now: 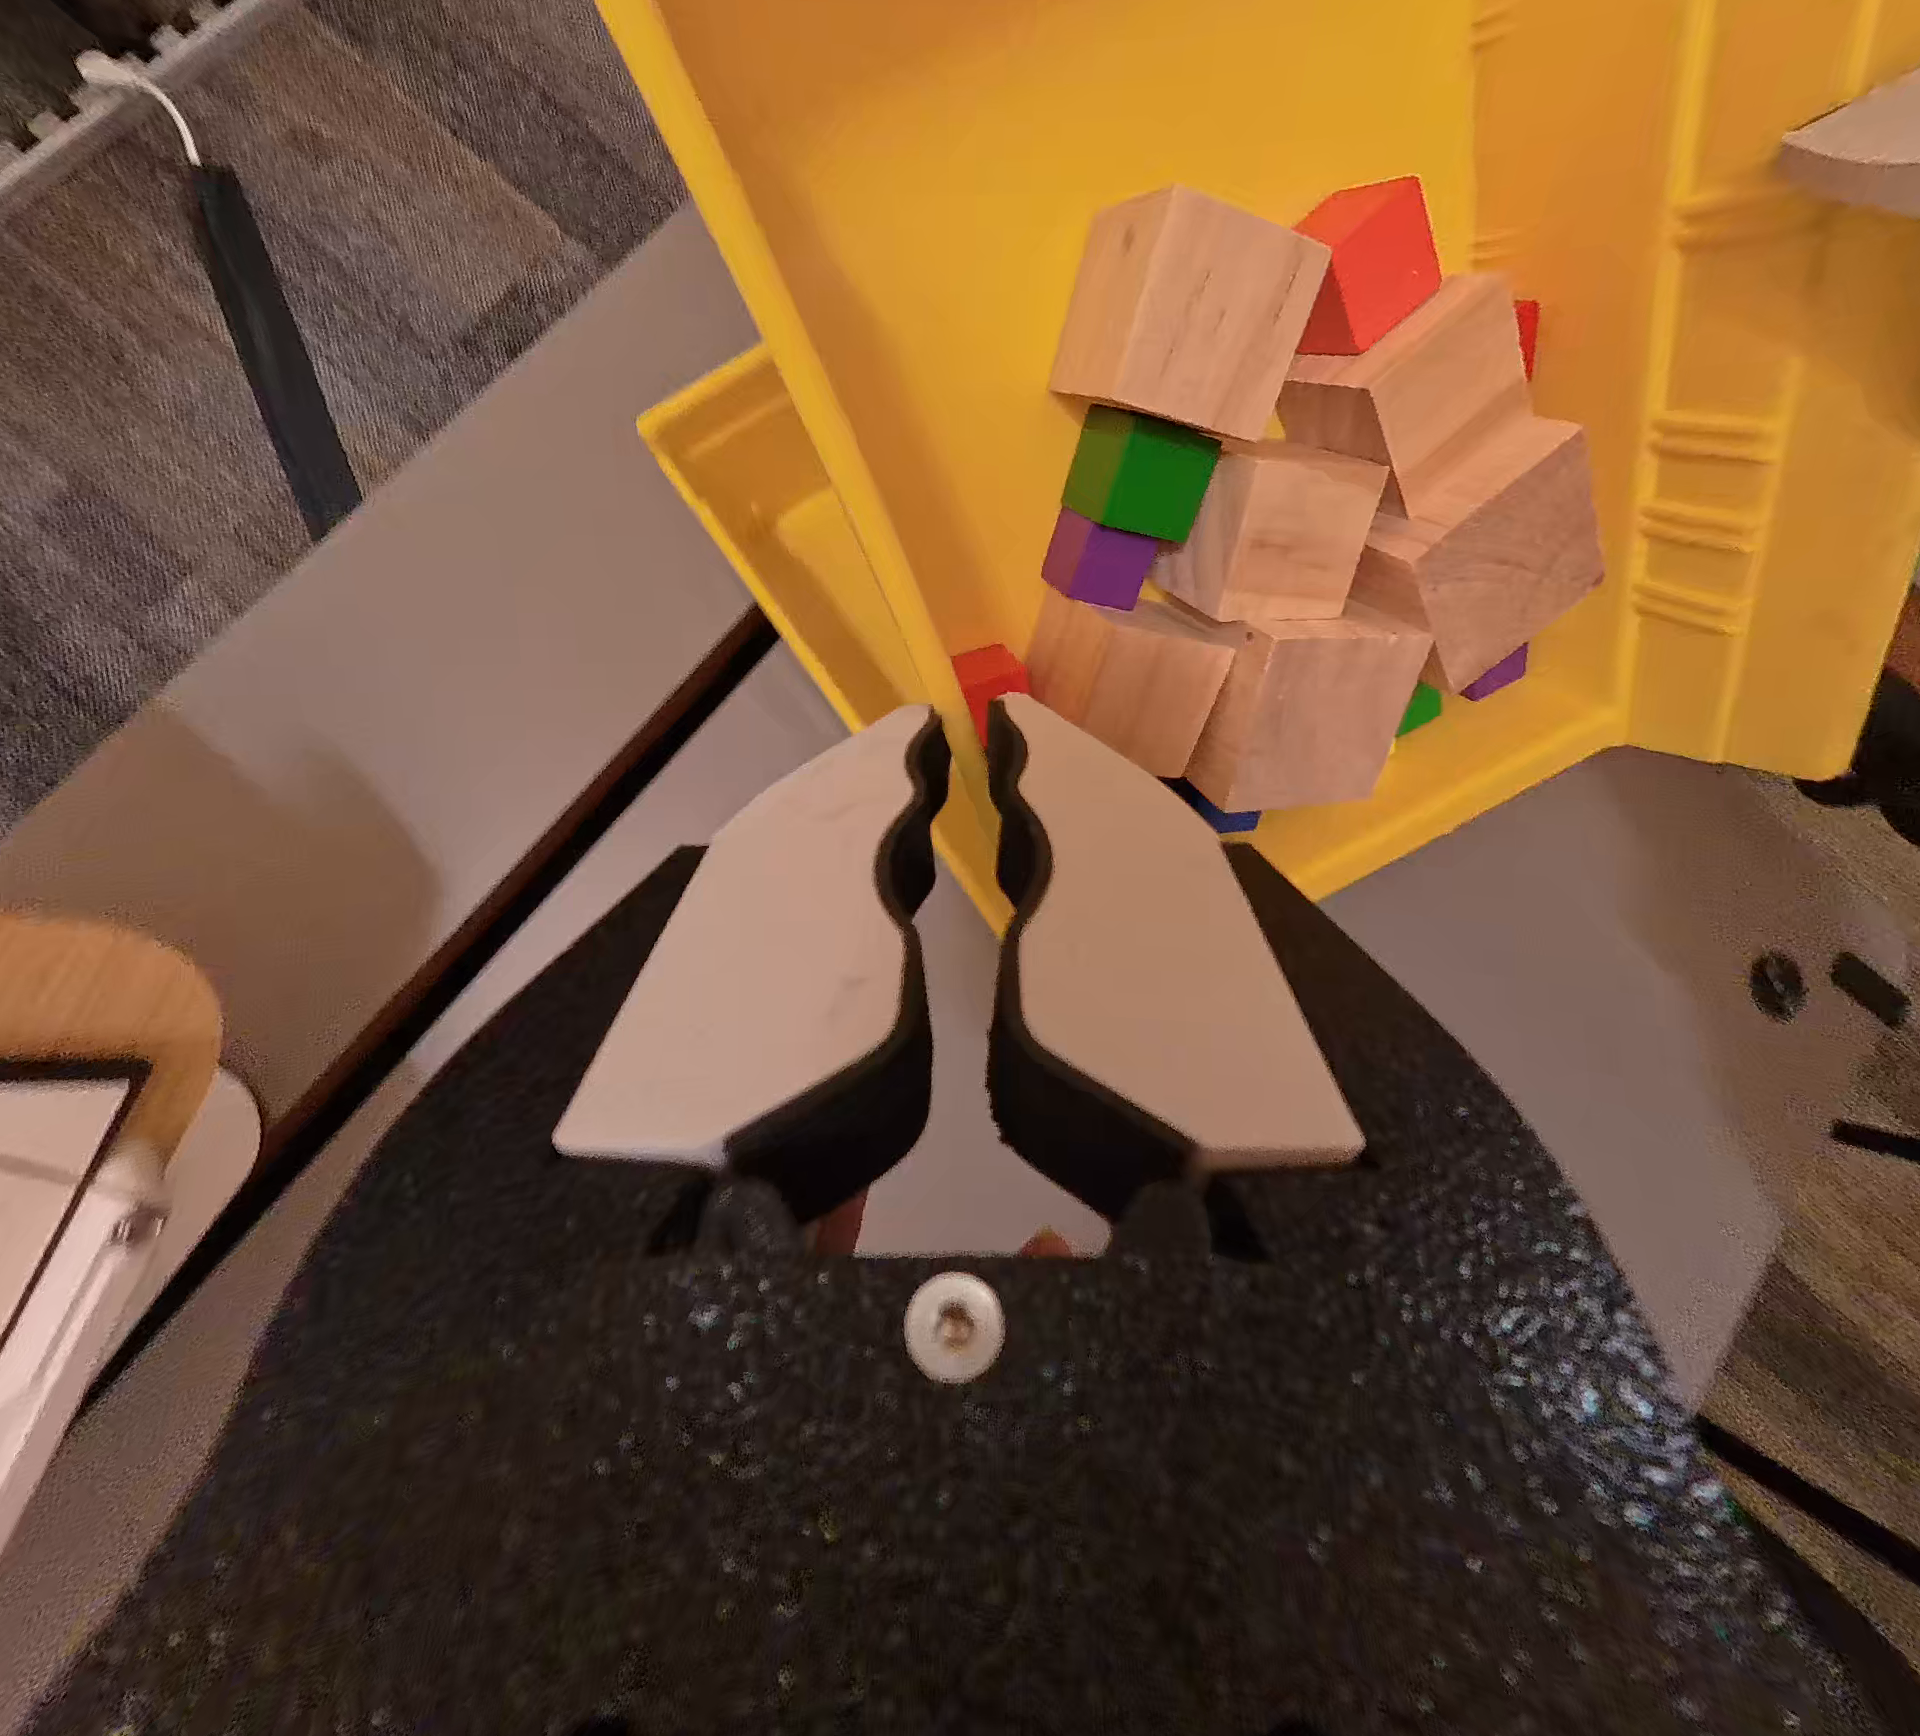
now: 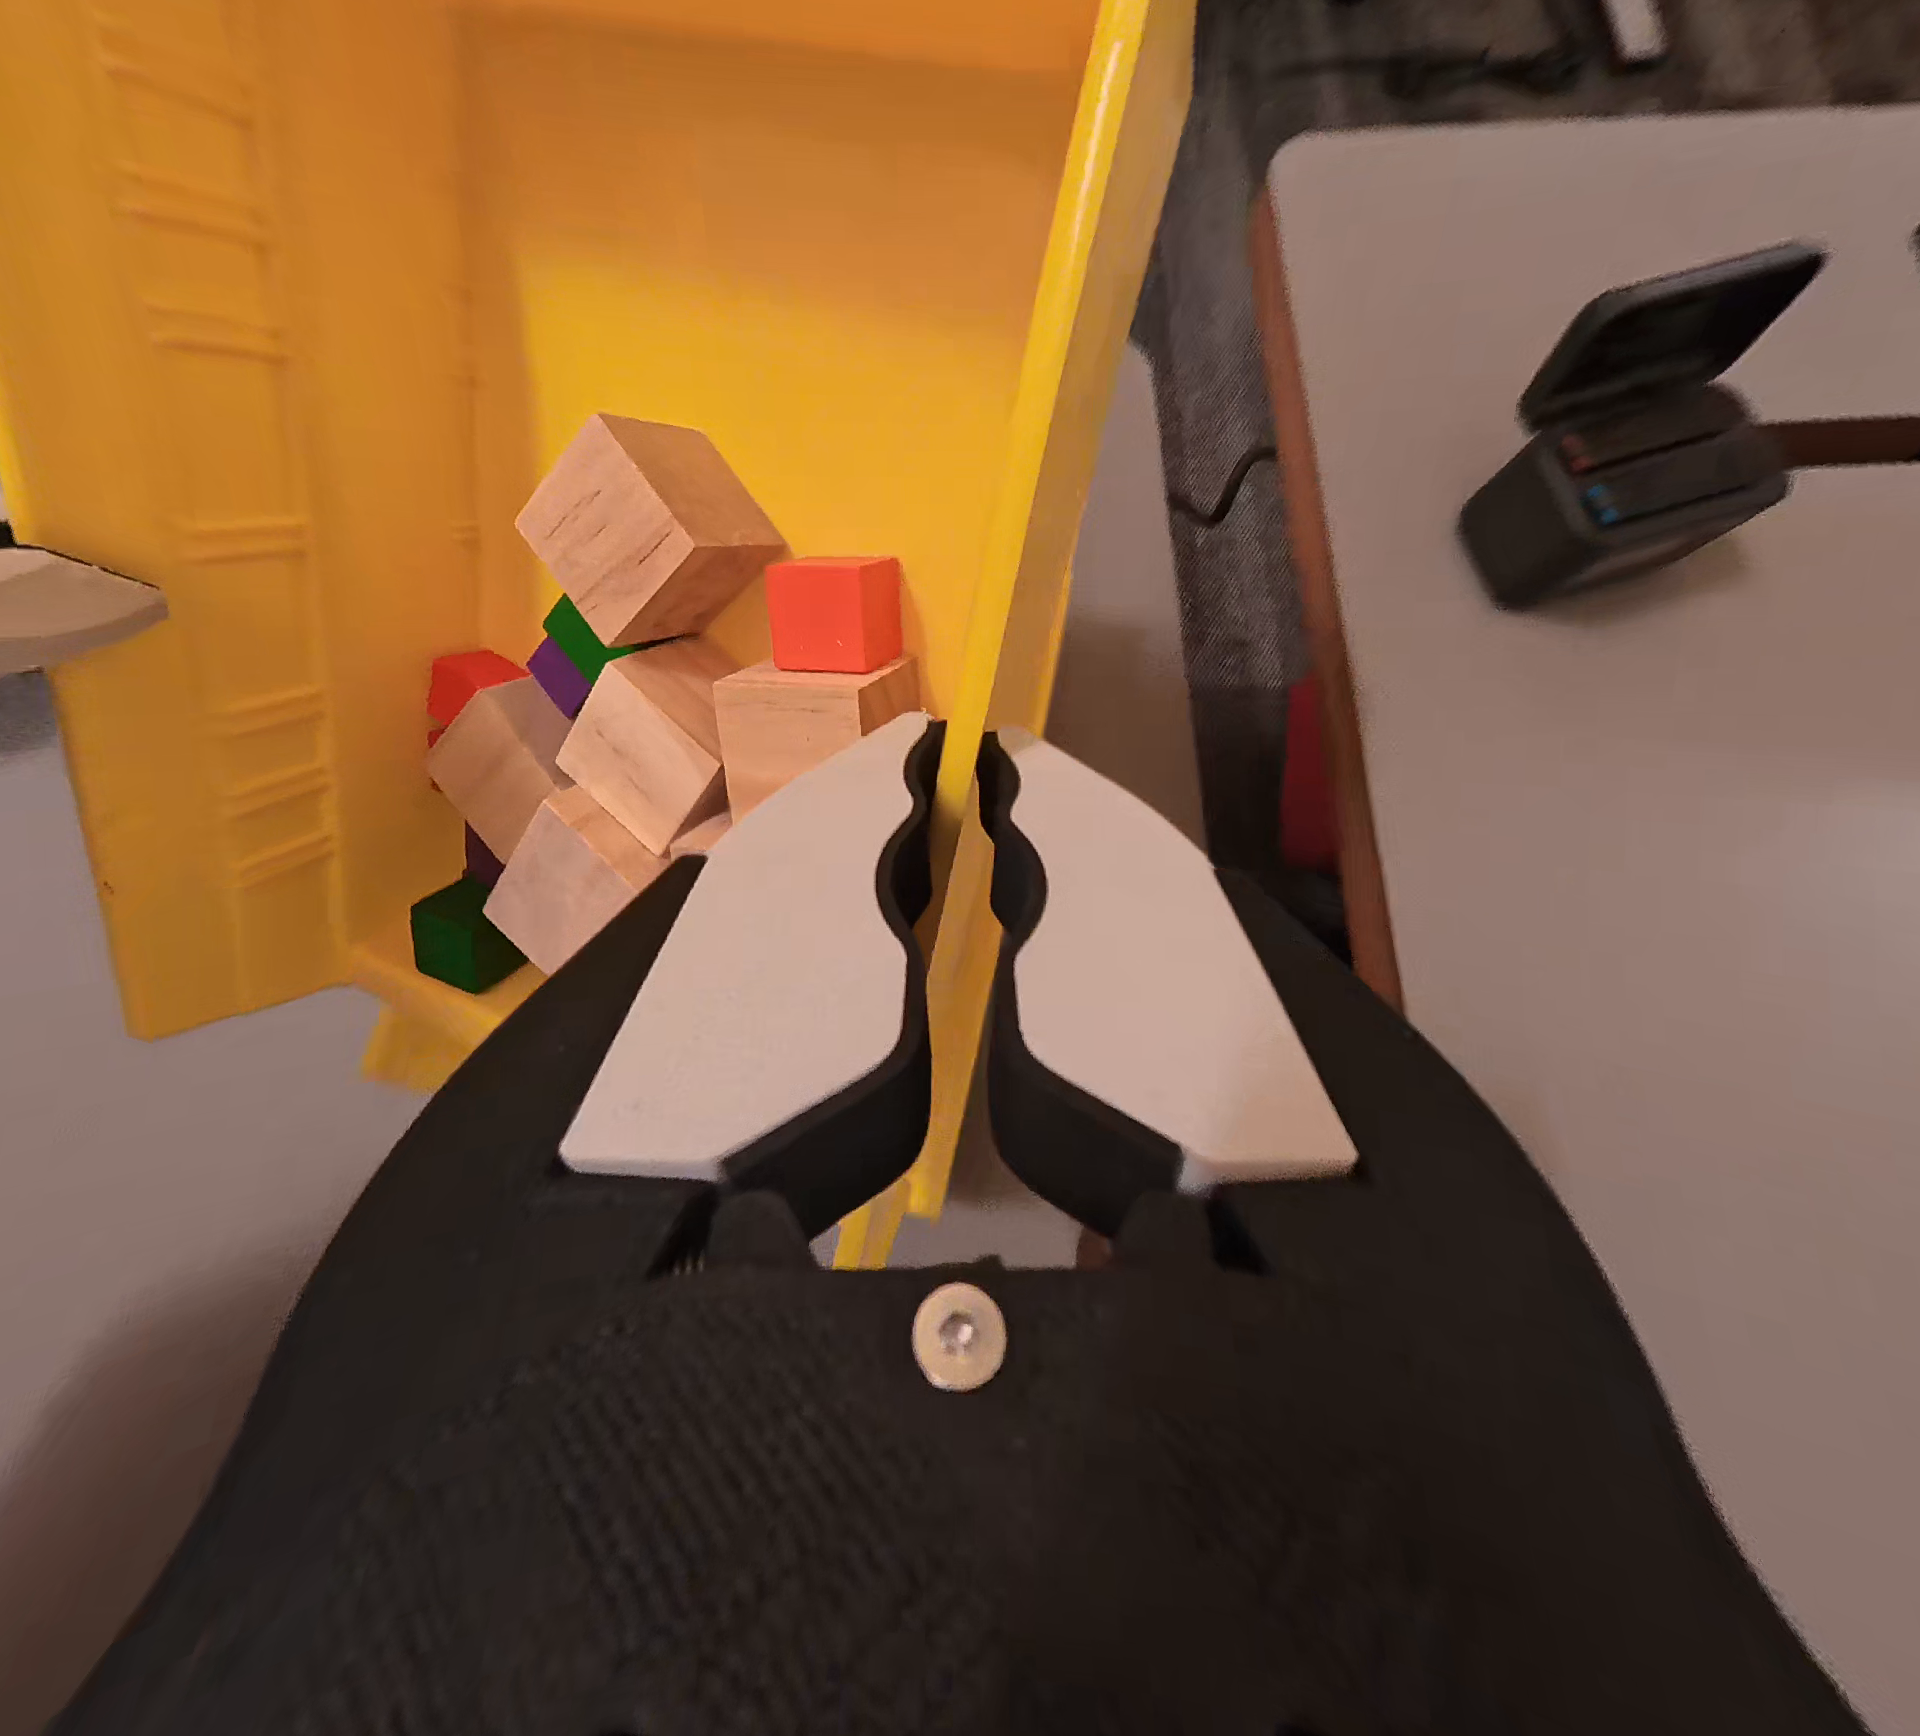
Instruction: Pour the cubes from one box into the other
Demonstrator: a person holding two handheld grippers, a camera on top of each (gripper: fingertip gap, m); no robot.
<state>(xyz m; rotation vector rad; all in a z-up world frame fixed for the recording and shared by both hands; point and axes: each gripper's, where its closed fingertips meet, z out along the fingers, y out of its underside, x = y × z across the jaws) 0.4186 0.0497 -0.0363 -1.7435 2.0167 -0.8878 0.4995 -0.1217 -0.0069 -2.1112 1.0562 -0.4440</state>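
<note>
A yellow box (image 1: 935, 76) is held tilted steeply above the grey table. My left gripper (image 1: 966, 730) is shut on one side wall. My right gripper (image 2: 961, 741) is shut on the opposite wall of the same box (image 2: 779, 232). Several cubes lie piled in the lower corner: plain wooden cubes (image 1: 1184, 304), a red cube (image 1: 1371, 263), a green cube (image 1: 1138, 471) and a purple cube (image 1: 1096, 559). The pile (image 2: 644, 523) also shows in the right wrist view, with a red cube (image 2: 831, 611) on top. A second yellow box (image 1: 727, 460) sits behind and below the tilted one.
The grey table (image 1: 468, 595) has a dark gap down its middle. A black device (image 2: 1642, 439) sits on the neighbouring table. Small black parts (image 1: 1777, 985) lie at the right. A wooden chair back (image 1: 104, 990) stands at the left, with carpet beyond.
</note>
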